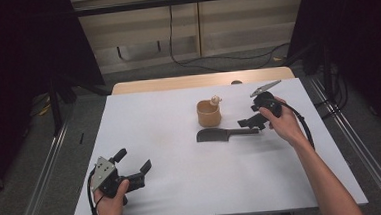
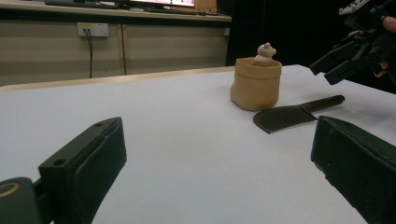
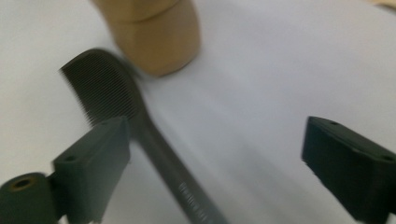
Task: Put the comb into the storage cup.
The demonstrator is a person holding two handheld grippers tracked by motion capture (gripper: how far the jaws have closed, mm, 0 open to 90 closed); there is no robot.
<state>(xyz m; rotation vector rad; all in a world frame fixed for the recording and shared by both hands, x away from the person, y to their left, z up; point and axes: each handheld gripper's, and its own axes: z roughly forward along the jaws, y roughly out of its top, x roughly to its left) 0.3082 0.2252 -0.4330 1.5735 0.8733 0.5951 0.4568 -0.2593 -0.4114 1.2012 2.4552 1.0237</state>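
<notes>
Now parted wide, the right gripper (image 1: 248, 122) fingers (image 3: 95, 161), gripping nothing. Flat on the white bench (image 1: 183, 188), a black plastic comb (image 1: 220, 134) with a long handle, its handle just beside the left-hand finger in the right gripper view, toothed end pointing away from the fingers. Just beyond the comb's teeth, a tan cup (image 1: 209, 113) with a small pale figure (image 2: 265, 52) in it. Well apart from these, the left gripper (image 1: 134, 166), fingers (image 2: 91, 161) spread wide, likewise empty.

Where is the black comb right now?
The comb lies flat on the white table, right of centre in the high view, just in front of the tan cup, its handle by the right gripper.
</notes>
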